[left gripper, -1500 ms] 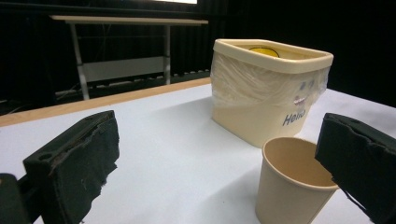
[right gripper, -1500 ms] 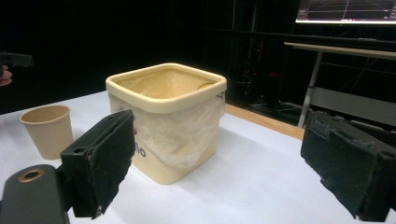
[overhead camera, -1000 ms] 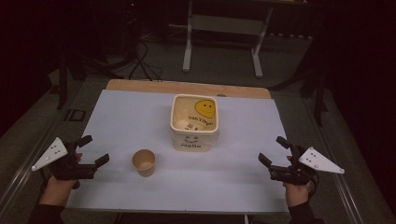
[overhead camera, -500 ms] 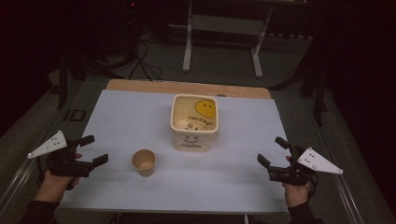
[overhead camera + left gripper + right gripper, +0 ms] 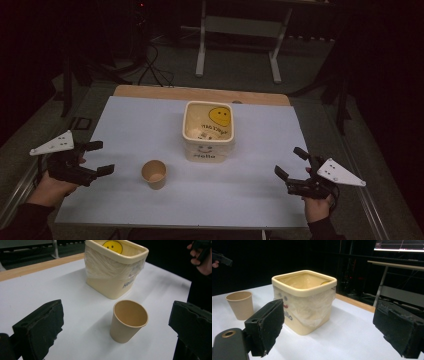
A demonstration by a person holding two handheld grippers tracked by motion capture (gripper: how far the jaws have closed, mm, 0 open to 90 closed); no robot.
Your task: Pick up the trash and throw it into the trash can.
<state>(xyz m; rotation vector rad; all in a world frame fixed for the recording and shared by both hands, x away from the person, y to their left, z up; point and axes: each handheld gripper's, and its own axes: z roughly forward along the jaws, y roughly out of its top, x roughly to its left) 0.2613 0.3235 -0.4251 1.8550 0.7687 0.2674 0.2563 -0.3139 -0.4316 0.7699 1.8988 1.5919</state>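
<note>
Hovering over the near edges of the white table [image 5: 150,120], the left gripper [image 5: 100,157] and right gripper [image 5: 289,164] both have jaws spread apart, empty. A paper cup [image 5: 128,320] stands just ahead of the left one, with the cream smiley bin [image 5: 208,131] further back between them.

Overhead forward-down view; two low claw views sharing cup [image 5: 128,321] and bin [image 5: 304,300].
</note>
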